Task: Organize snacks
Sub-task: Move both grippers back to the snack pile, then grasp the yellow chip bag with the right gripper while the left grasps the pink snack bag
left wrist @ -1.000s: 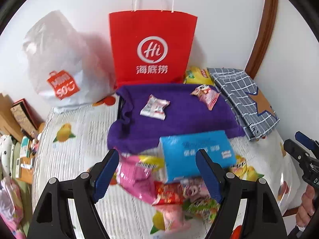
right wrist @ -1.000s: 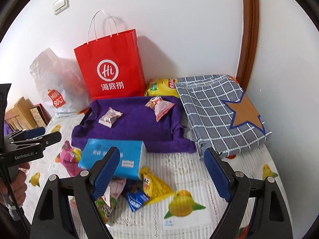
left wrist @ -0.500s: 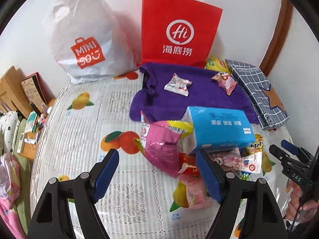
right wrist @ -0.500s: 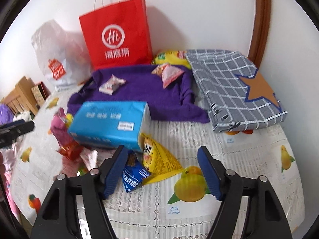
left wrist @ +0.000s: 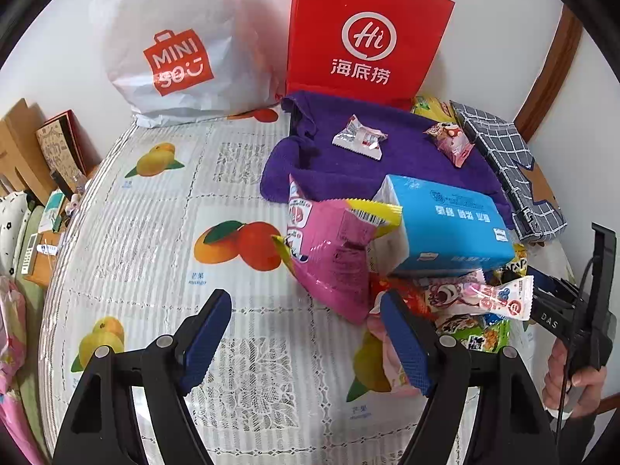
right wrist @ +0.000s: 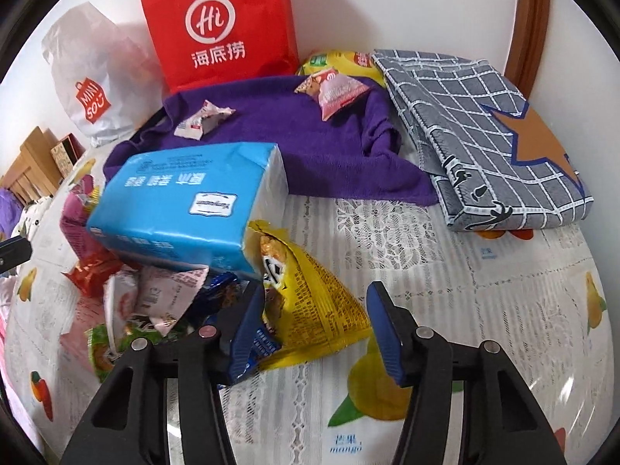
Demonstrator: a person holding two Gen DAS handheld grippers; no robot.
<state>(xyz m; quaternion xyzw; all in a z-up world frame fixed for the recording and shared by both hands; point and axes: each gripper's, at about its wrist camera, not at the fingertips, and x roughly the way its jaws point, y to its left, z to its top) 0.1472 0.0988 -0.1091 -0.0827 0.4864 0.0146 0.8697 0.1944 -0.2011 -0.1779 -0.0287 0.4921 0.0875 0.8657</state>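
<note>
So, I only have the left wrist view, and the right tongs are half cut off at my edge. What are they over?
Observer: The right tongs straddle a yellow snack bag. They have just been closing, and one pad looks just clear of it.
Operator: Anything else under them?
Observer: A small dark blue wrapper pokes out from under the bag, on the pile side.
Operator: Is the bag lying free?
Observer: No, its top end touches the corner of the blue tissue pack.

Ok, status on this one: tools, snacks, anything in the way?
Left tool open, empty. Right tool has been closing around yellow snack packet, pads not yet pressing. Blue tissue pack lies on the snack pile.
</note>
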